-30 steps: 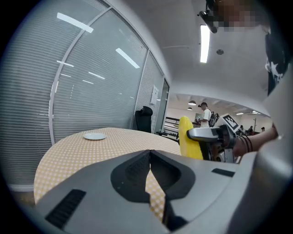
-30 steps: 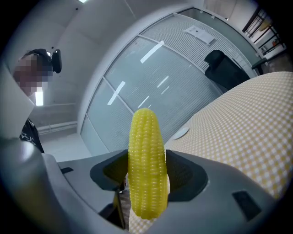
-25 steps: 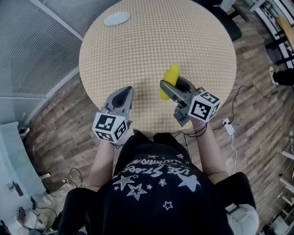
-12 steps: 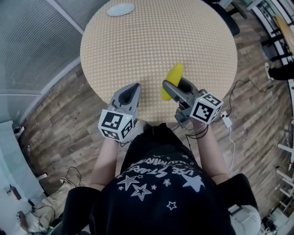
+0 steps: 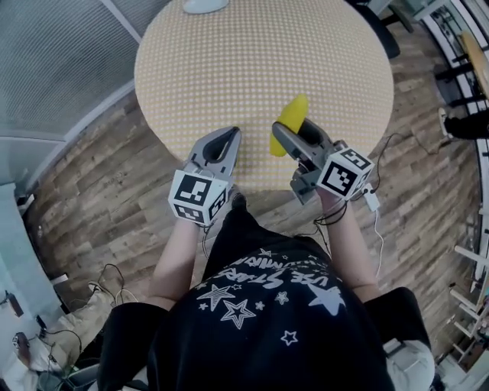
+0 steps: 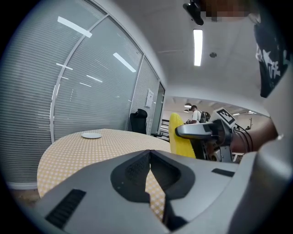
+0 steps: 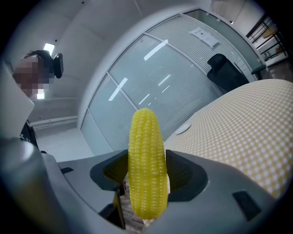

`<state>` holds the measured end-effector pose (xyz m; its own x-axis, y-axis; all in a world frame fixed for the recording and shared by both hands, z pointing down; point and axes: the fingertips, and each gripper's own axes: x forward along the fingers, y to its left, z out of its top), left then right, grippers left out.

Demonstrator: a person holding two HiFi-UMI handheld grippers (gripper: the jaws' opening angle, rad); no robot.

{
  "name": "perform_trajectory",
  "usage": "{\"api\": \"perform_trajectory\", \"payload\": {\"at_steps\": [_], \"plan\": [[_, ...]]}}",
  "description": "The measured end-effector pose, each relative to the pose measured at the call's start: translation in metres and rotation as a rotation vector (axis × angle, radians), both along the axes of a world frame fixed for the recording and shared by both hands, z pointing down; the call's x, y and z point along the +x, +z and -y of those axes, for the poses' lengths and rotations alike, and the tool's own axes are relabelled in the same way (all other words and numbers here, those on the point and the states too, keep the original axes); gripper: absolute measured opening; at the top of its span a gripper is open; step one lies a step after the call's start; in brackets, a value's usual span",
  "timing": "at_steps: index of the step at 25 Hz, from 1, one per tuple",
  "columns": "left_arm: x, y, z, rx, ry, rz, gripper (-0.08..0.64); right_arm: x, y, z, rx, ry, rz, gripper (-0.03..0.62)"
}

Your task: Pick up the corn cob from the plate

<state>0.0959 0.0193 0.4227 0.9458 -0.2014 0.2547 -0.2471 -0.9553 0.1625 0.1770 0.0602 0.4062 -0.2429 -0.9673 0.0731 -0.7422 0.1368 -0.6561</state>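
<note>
Right tongs (image 5: 281, 134) clamp the corn cob (image 5: 291, 121) across its middle, both jaws pressed against it. Left tongs (image 5: 229, 139), just to their left, are closed and empty. Both hang over the near edge of the round checked worktop (image 5: 252, 61). The small plate (image 5: 205, 4) sits at the frame's top edge, well apart from the cob.

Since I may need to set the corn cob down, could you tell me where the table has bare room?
The table is bare across its whole middle and both sides, from the plate at the far edge to the near edge. Only the near edge is crowded: the left gripper and the right gripper, holding the corn cob, hover there.
</note>
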Motion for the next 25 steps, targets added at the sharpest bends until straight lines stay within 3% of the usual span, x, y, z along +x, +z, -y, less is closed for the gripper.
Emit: {"api": "perform_trajectory", "payload": {"at_steps": [7, 12, 25], "plan": [[0.008, -0.011, -0.075, 0.023, -0.128, 0.004, 0.006, 0.024, -0.008, -0.072, 0.046, -0.093, 0.044, 0.256], [0.011, -0.016, -0.137, 0.018, -0.242, -0.003, 0.006, 0.041, -0.015, -0.133, 0.057, -0.175, 0.008, 0.256], [0.033, -0.044, -0.29, 0.062, -0.325, -0.044, 0.006, 0.06, -0.032, -0.27, 0.099, -0.265, -0.028, 0.256]]}}
